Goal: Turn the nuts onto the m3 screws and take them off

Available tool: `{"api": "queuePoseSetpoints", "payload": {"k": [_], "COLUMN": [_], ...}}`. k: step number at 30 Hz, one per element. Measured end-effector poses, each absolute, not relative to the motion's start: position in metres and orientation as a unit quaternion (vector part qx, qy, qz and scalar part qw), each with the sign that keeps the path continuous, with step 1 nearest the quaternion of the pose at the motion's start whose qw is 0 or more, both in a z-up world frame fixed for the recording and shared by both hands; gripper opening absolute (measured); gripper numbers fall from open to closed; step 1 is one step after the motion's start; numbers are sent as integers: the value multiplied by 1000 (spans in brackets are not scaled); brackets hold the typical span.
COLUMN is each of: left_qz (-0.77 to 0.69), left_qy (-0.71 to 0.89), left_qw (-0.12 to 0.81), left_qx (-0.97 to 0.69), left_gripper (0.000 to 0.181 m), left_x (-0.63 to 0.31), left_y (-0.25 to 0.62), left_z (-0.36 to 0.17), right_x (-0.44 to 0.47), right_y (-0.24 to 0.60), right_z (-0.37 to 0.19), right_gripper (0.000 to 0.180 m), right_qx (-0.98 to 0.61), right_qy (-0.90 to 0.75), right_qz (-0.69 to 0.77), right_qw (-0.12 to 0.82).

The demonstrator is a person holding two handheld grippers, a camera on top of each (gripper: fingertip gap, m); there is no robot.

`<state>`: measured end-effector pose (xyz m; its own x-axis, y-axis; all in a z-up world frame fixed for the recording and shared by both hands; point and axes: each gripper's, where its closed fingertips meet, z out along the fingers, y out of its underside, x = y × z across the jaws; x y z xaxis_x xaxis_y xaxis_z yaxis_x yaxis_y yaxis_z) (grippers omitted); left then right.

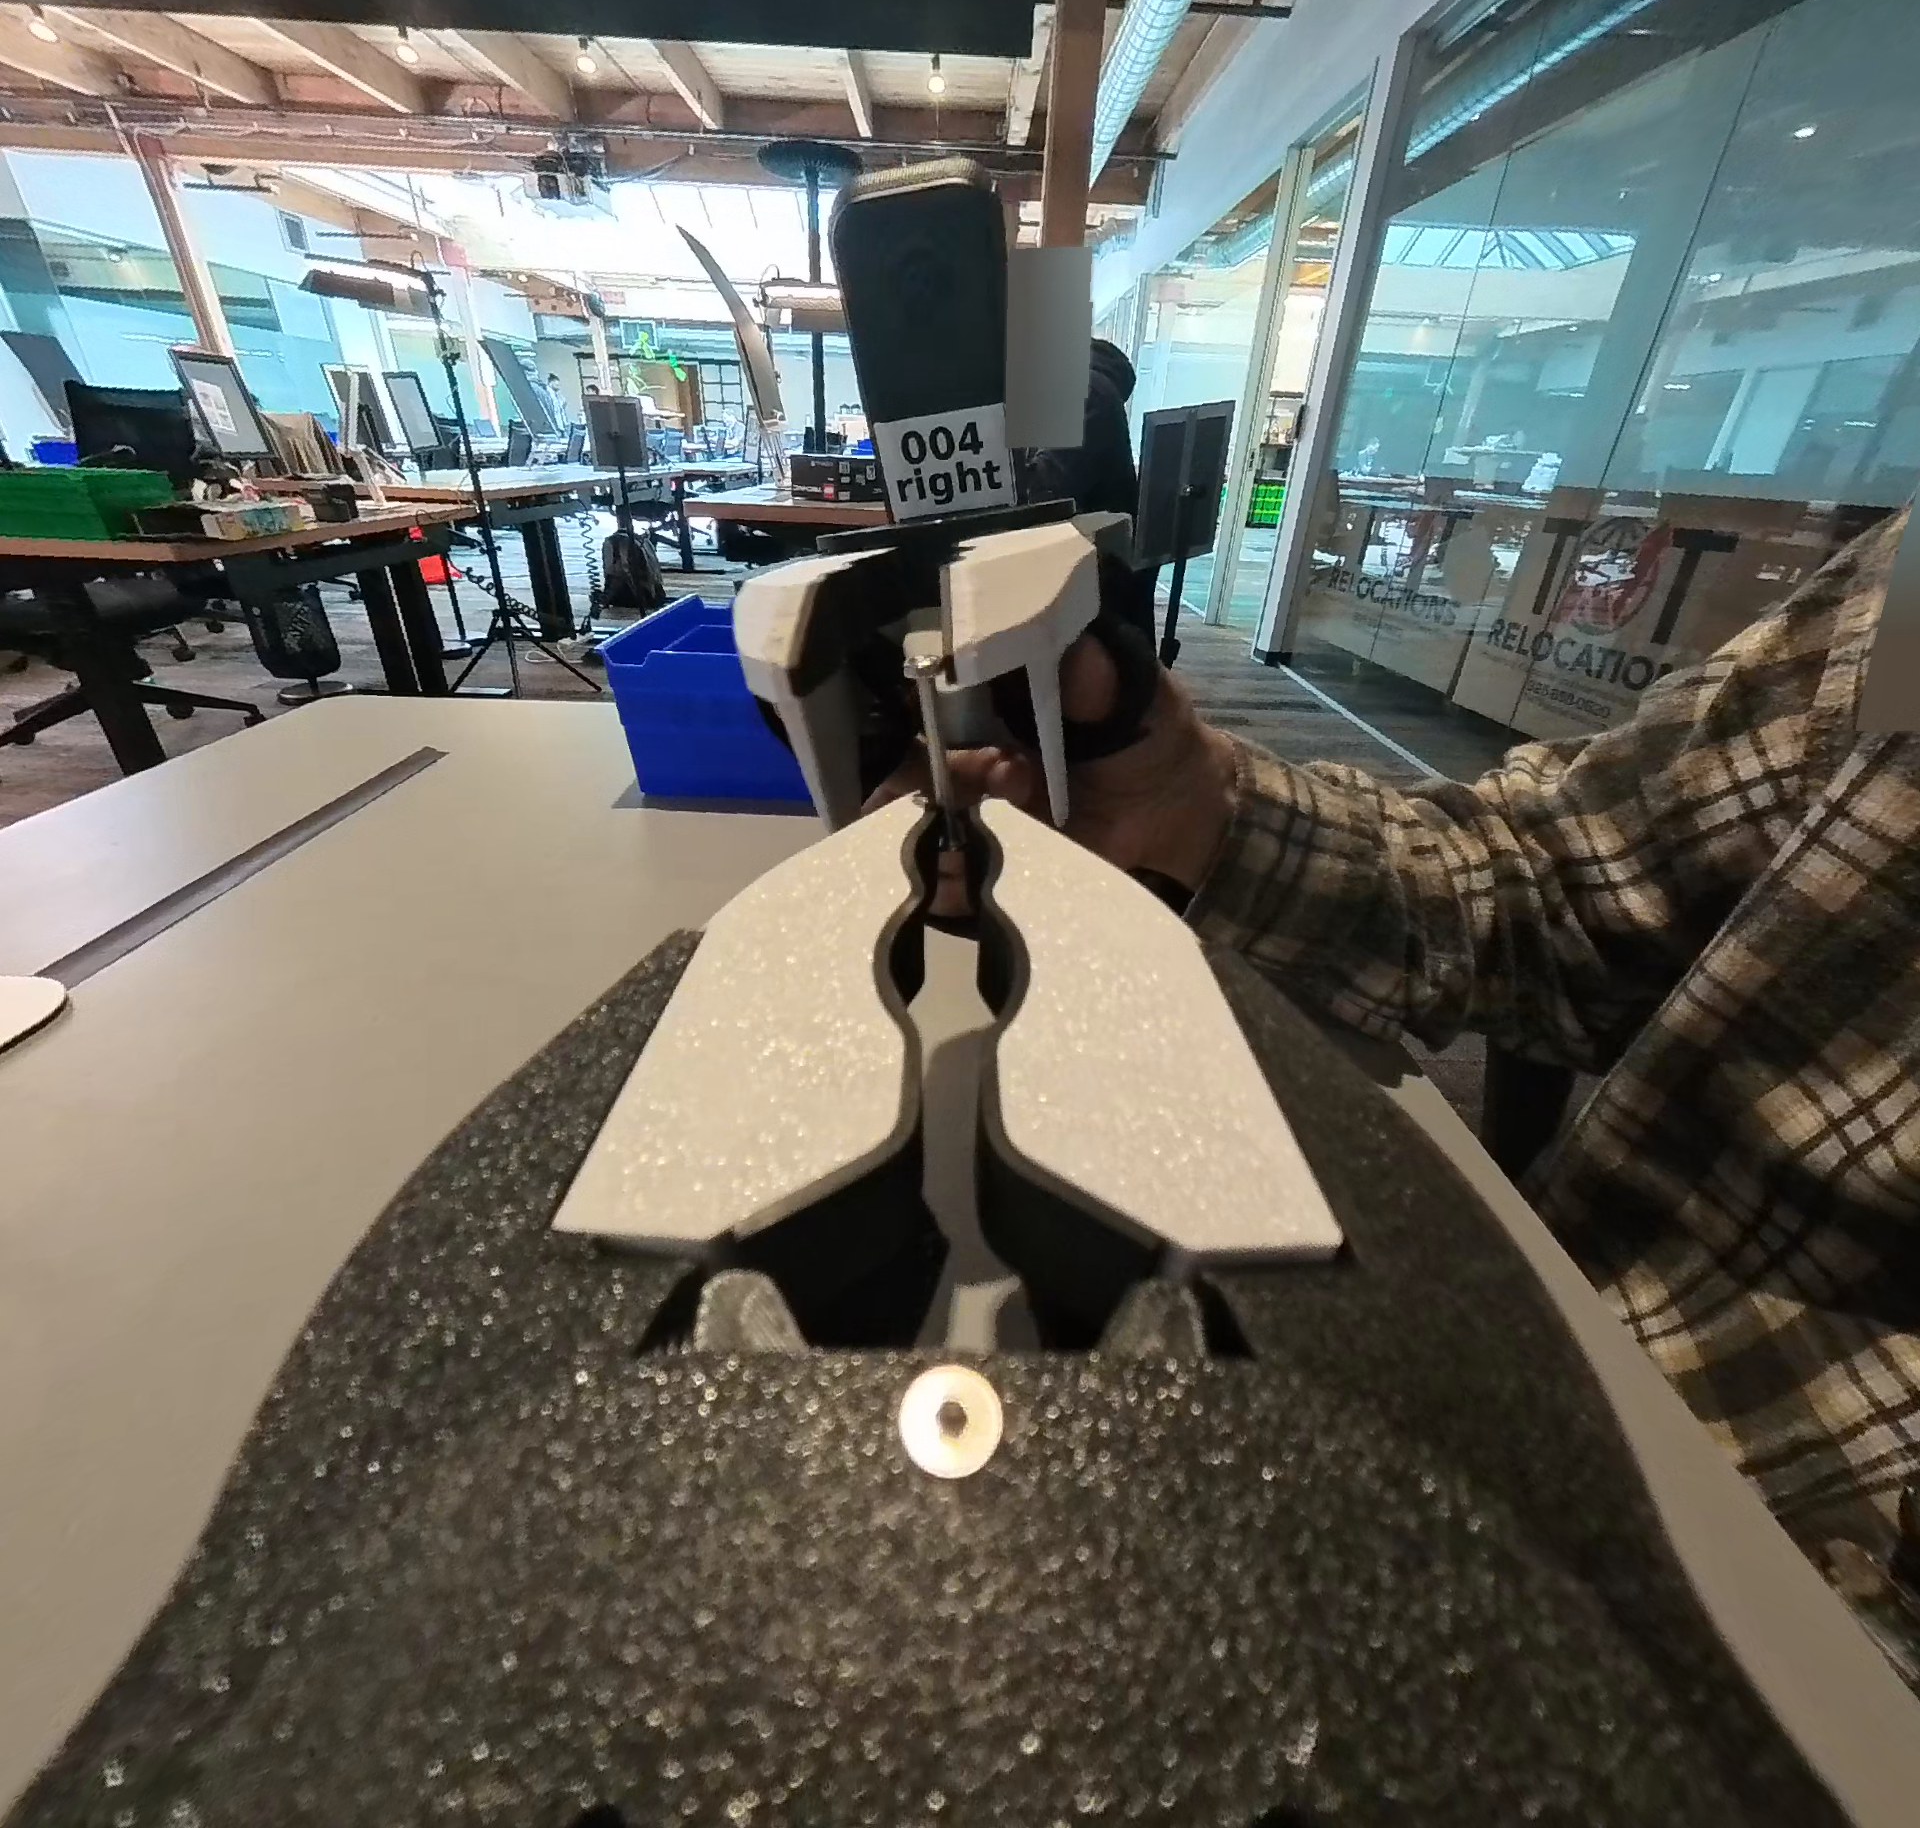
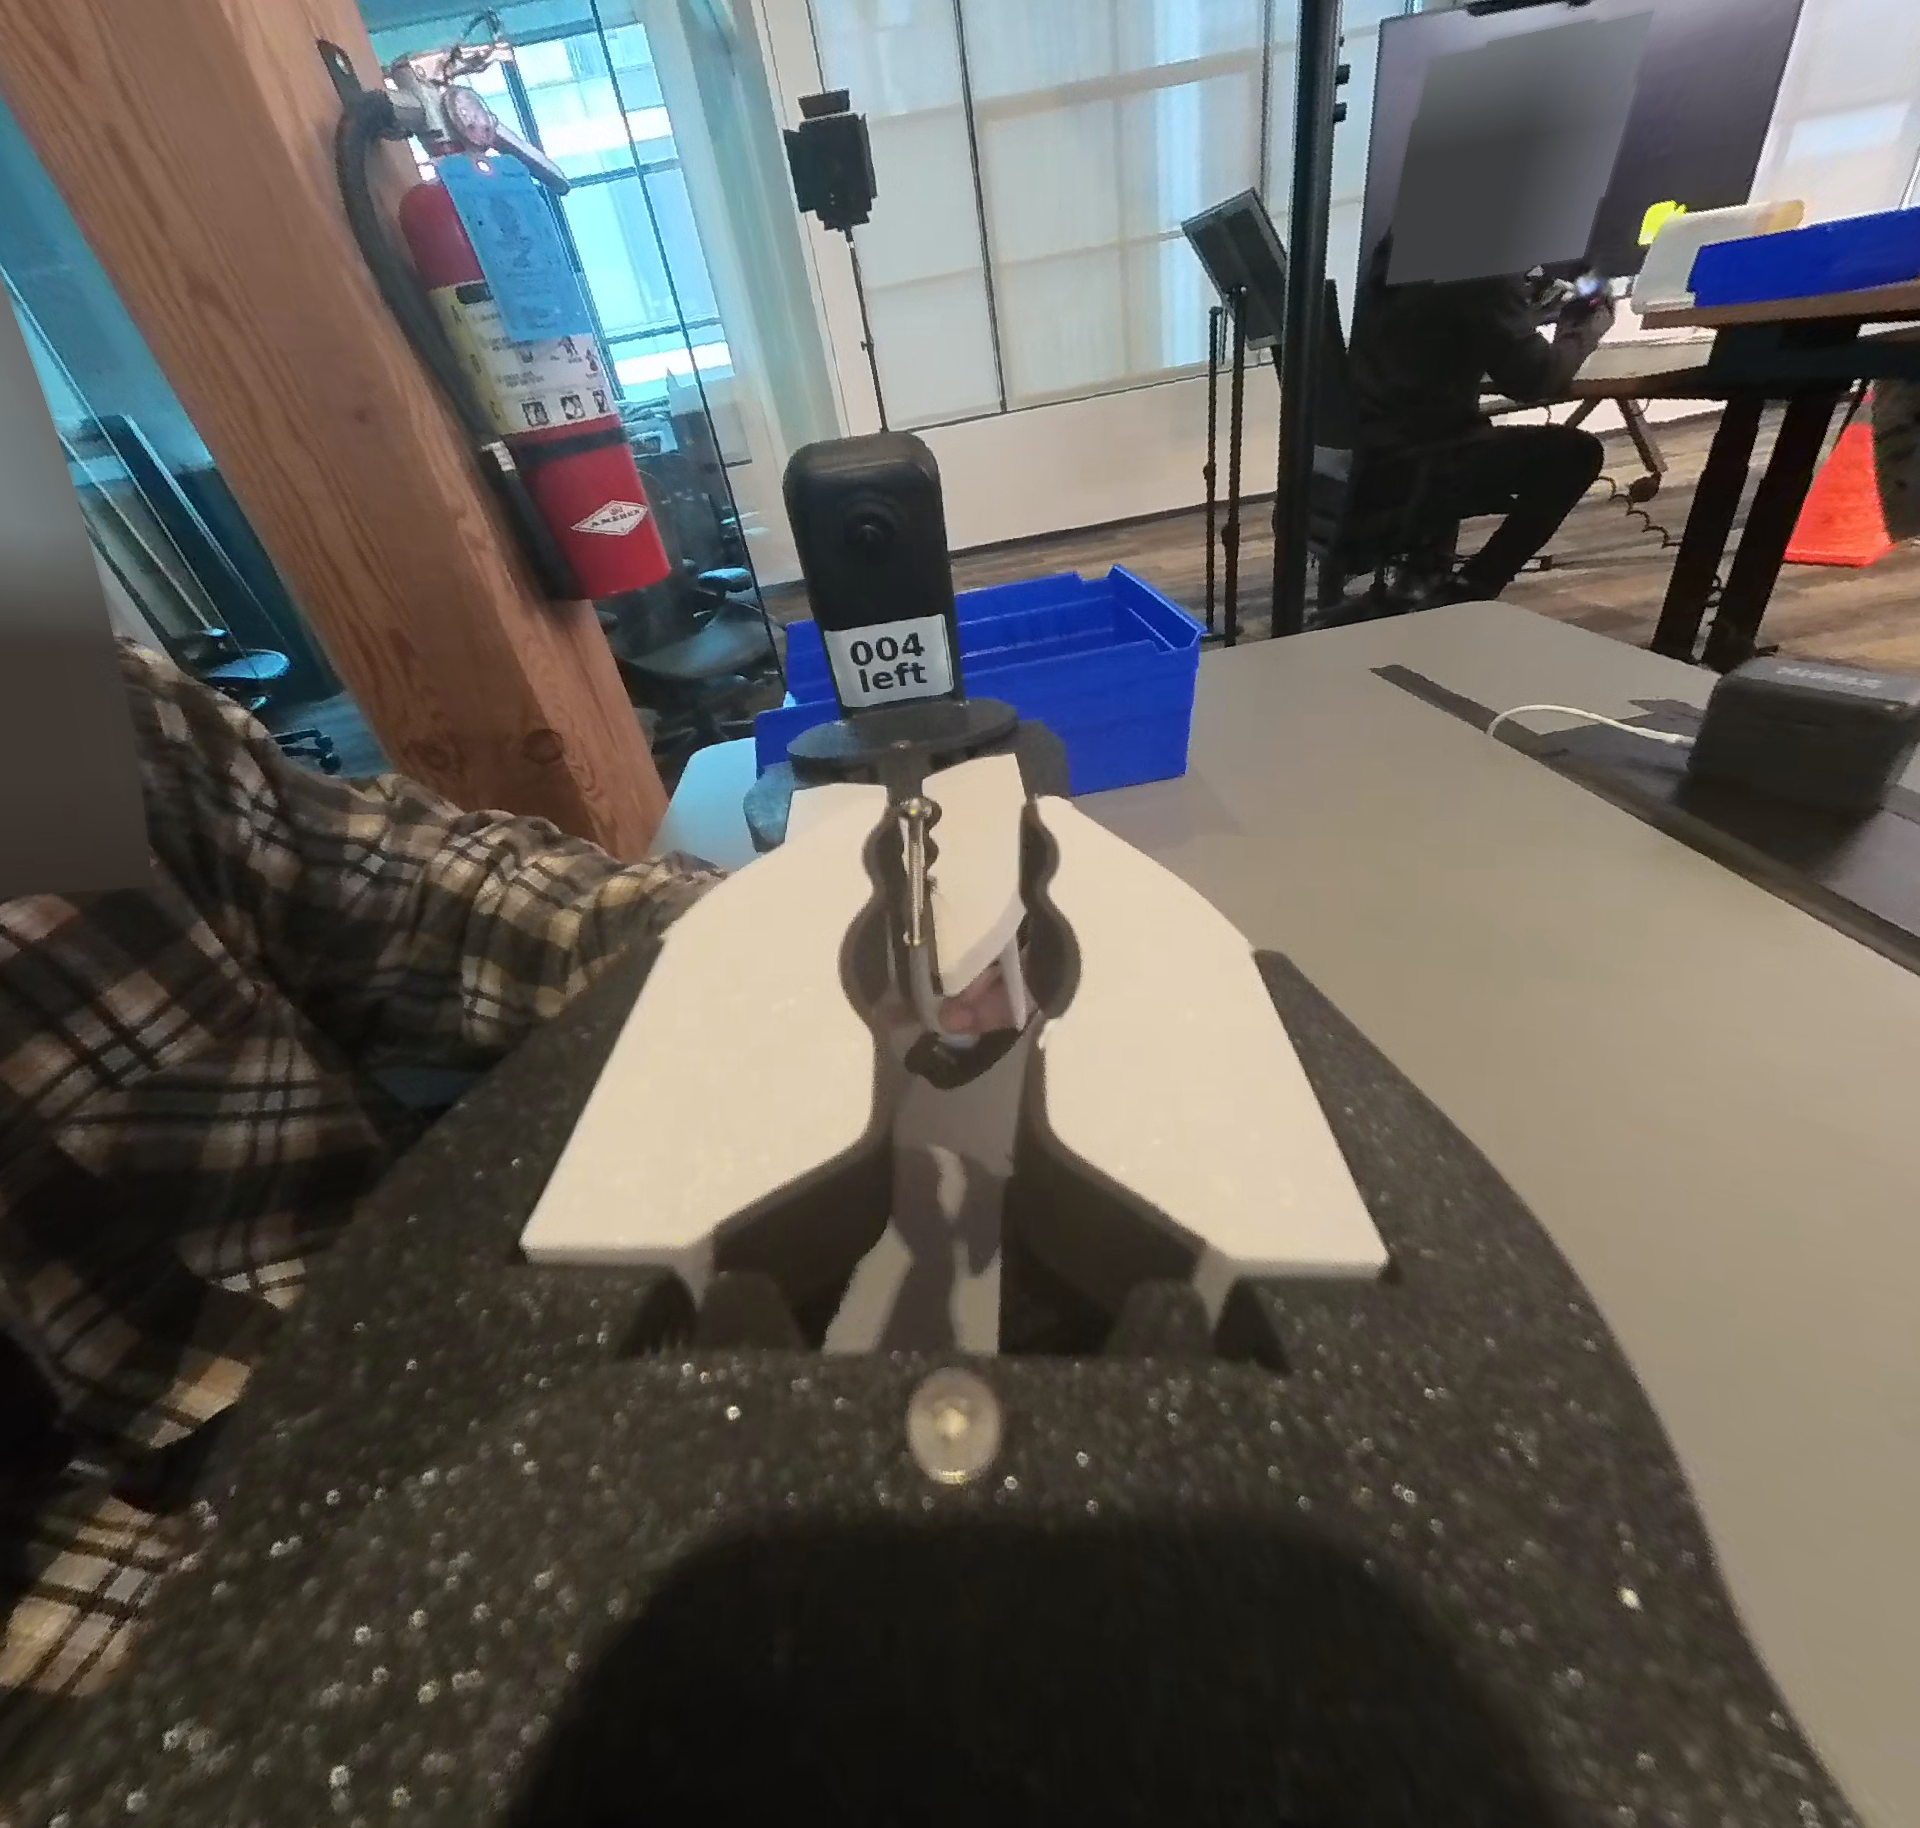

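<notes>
Left tongs (image 1: 951, 828) hiding screw (image 1: 933, 729) tip

White label (image 1: 943, 469) on each cam (image 1: 920, 303), lettering on glass wall (image 1: 1579, 625), stickers, prob. brand mark, on extinguisher (image 2: 540, 376)

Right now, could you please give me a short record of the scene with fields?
screw: upright, spanning the two grippers
left gripper: shut on screw's lower end
right gripper: at screw's head; grip unclear
table: grey, below both grippers
bin: blue, beyond the grippers
</notes>
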<state>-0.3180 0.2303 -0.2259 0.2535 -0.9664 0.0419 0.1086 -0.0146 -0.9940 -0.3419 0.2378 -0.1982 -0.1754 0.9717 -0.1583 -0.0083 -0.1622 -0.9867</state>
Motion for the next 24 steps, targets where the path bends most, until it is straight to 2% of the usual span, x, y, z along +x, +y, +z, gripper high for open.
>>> {"api": "queuePoseSetpoints", "payload": {"k": [24], "left_qz": [-462], "left_qy": [397], "left_qw": [581], "left_qx": [-540], "left_gripper": [3], "left_x": [-319], "left_y": [230], "left_z": [-224], "right_x": [-342], "right_y": [241], "right_z": [-198], "right_gripper": [24], "right_qx": [-492], "right_qy": [-489], "right_qz": [578], "right_qw": [431]}}
